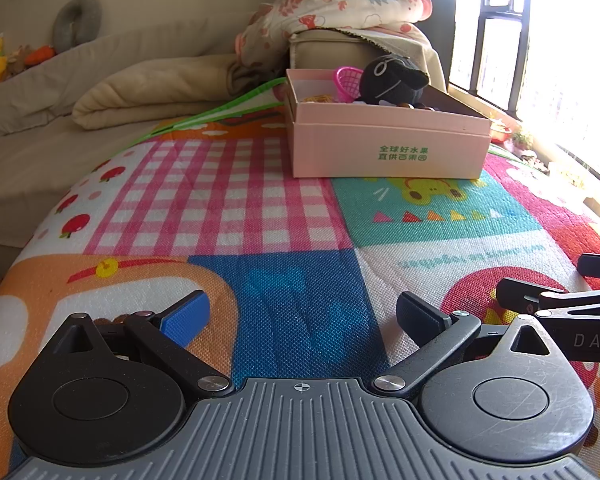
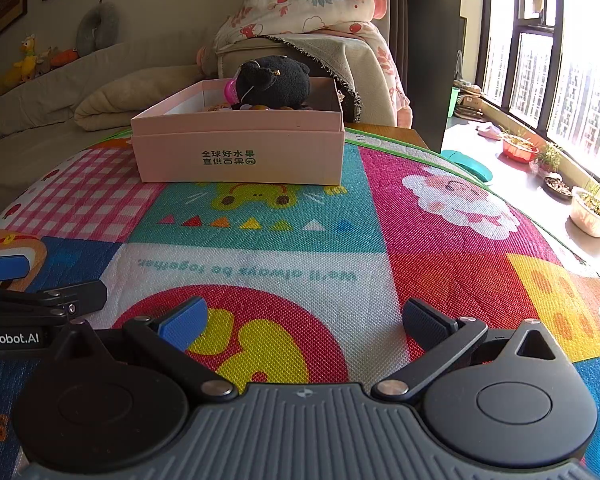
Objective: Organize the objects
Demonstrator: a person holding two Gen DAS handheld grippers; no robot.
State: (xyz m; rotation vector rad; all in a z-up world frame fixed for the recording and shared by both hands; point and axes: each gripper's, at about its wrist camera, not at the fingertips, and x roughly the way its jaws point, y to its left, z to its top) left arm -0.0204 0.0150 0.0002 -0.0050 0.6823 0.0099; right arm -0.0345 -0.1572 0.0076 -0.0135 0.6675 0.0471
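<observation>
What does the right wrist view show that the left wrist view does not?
Only the right wrist view shows the Santa print on the mat and the white plant pot on the sill. Only the left shows the pink basket clearly. Both share the pink box, black plush toy and open jaws on both grippers.

Two wrist views, low over the play mat (image 1: 284,216).
Both face the pink box (image 1: 388,148) (image 2: 240,152) ahead; the right view sits further right, near the window (image 2: 540,40).
</observation>
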